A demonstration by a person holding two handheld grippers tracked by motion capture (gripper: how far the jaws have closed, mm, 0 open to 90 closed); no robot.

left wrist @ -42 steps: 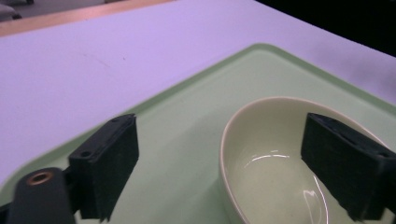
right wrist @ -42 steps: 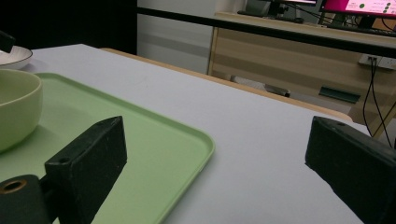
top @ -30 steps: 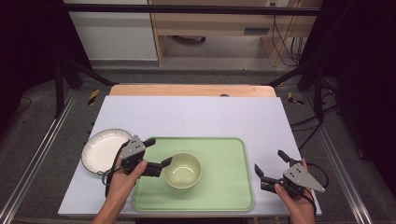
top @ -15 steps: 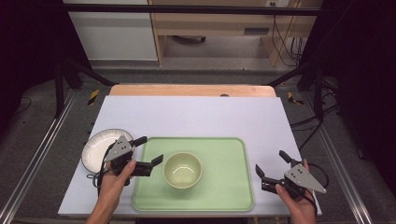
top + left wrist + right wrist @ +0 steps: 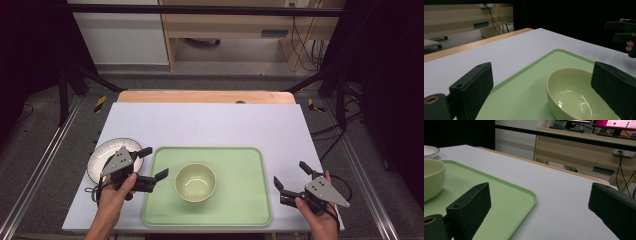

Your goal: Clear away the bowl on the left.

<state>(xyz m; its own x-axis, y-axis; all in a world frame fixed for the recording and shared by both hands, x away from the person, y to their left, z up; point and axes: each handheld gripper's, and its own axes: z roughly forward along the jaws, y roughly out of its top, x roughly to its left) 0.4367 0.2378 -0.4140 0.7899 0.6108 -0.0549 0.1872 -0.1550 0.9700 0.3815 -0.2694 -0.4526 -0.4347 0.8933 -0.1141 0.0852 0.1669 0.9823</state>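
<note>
Plate [image 5: 107,155] partly behind left gripper [image 5: 153,163]

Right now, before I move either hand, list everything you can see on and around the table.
Tray: one, light green, on the near middle of the table.
Bowl: one, pale yellow-green, upright and empty, on the left half of the tray.
Plate: one, white with a dark rim, on the table left of the tray, partly under the left gripper.
Table: one, white top with a wooden strip along its far edge.
Left gripper: one, black, open, over the tray's left edge, apart from the bowl.
Right gripper: one, black, open, above the table right of the tray.
Hands: two, one on each gripper.
</note>
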